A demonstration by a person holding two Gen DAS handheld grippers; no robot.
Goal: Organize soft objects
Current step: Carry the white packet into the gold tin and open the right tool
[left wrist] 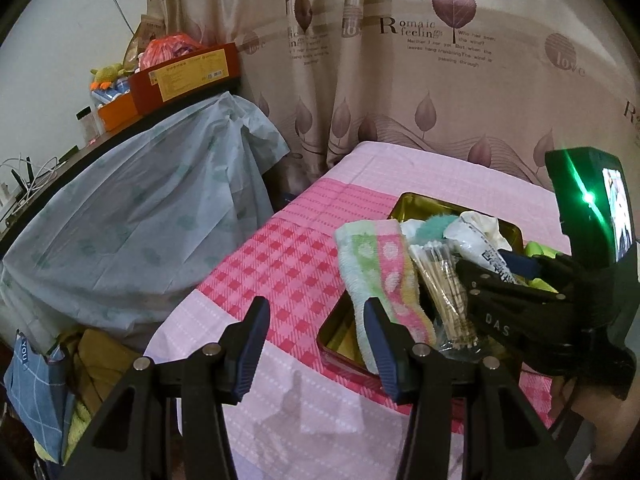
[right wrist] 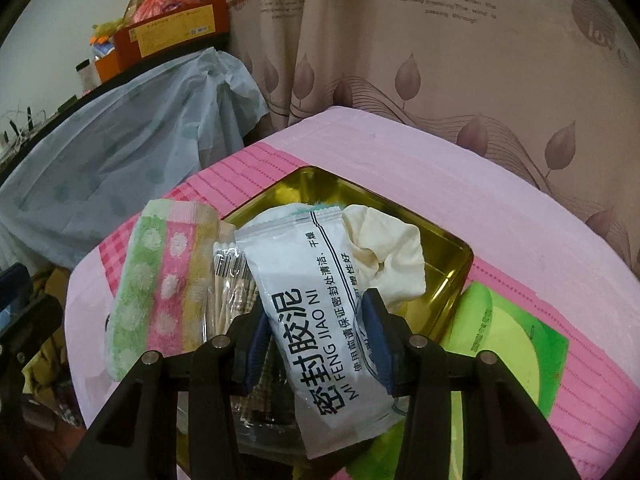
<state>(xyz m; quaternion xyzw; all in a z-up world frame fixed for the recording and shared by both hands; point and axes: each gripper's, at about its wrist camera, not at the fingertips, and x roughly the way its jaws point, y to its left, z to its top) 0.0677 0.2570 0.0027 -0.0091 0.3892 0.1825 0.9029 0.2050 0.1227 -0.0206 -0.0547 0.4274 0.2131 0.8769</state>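
Right gripper (right wrist: 318,350) pinches the white sealing-putty packet (right wrist: 320,320) near its lower half; the packet hangs over the gold tin (right wrist: 448,280), upper end leaning toward the cream cloth (right wrist: 388,256). Whether the pads are slackening, you cannot tell from this view.

Left gripper (left wrist: 316,344) is spread and holds nothing, poised at the tin's near-left corner, one finger just in front of the striped towel (left wrist: 380,276).

Tin already crowded: the towel drapes over the left rim, a clear pack of cotton swabs (right wrist: 232,284) lies beside it, and a teal fluffy item (left wrist: 434,228) sits at the back.

Advice: lower the packet until its far end rests on the contents, then let go, so it does not slide out over the rim toward the green card (right wrist: 504,340). Aim for the gap between swabs and cloth. Keep your left gripper clear, ready to tuck the towel's overhang in afterward.
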